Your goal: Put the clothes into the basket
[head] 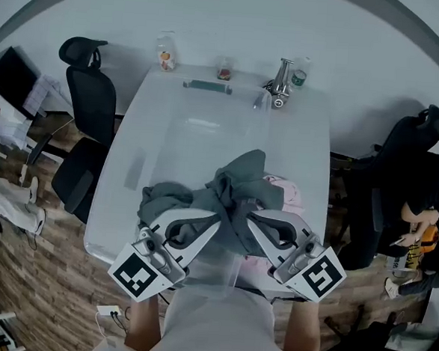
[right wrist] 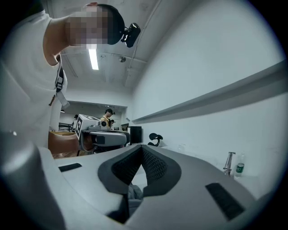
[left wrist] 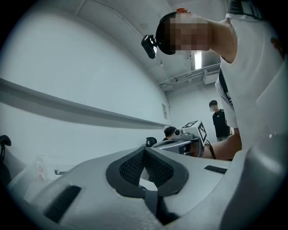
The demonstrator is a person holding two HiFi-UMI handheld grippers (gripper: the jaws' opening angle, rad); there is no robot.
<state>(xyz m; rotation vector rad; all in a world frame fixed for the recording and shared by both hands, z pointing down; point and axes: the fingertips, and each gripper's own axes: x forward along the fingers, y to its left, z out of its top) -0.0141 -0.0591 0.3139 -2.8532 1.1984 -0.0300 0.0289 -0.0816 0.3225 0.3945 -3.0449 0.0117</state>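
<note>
Slippage is my main worry. Both jaws are clenched on the grey garment, with the left gripper and the right gripper pinching it from either side at lower centre of the head view, where it bunches at the near end of the white surface. Each pinch seems to take only a thin fold, so one could pull free and the heap drop. Loose cloth trails toward centre-left and may drag. I cannot make out the basket plainly. With only a pink thing showing at the garment's right, I could misjudge the drop.
</note>
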